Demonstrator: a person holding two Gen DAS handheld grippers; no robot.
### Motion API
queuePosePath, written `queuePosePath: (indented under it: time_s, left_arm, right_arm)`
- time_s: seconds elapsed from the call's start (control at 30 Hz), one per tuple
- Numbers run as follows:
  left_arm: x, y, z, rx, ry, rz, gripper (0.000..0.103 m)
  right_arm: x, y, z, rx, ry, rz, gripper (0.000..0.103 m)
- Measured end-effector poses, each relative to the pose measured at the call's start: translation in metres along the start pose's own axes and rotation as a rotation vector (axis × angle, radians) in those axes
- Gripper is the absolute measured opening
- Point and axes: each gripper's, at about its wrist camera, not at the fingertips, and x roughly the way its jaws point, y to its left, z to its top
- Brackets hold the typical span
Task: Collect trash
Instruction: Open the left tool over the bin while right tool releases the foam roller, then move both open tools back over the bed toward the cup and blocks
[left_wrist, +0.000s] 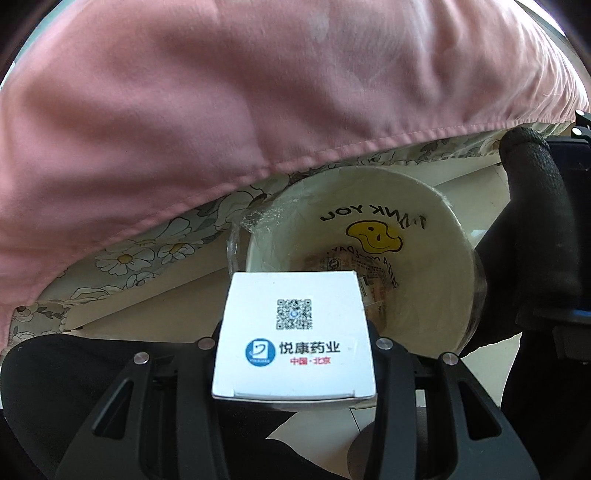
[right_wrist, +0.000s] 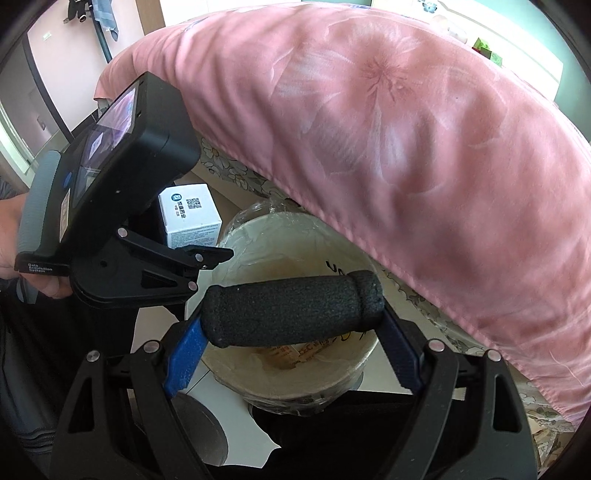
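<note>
Gripping the white box (left_wrist: 293, 334), left tool (left_wrist: 295, 332) overhangs bin (left_wrist: 454, 229).

Left gripper (left_wrist: 295, 332) clamped on white box (left_wrist: 293, 334); right gripper (right_wrist: 291, 317) clamped across black foam handle (right_wrist: 291, 314); left hand (right_wrist: 14, 240) grips handle.

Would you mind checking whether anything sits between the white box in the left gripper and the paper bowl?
Nothing visible does. The left gripper holds the white box just short of the bowl rim, with open air between. The foam roll in the right gripper hangs over the bowl's opening, off to the side of the box.
</note>
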Motion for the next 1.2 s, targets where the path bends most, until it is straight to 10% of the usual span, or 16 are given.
queuePosePath:
  time_s: [0.63,0.83,1.2]
  left_arm:
    - [0.046,-0.007,0.011,-0.005,0.113,-0.065,0.046]
    - [0.051,-0.012,0.012,0.006,0.122,-0.078,0.086]
    - [0.050,-0.015,0.005,0.014,0.132,-0.058,0.094]
  right_arm:
    - [0.030,-0.004,0.023,-0.014,0.052,0.034,0.084]
    - [0.027,-0.013,0.020,0.031,0.037,0.048,0.095]
    - [0.024,-0.025,0.015,0.049,0.054,0.059,0.096]
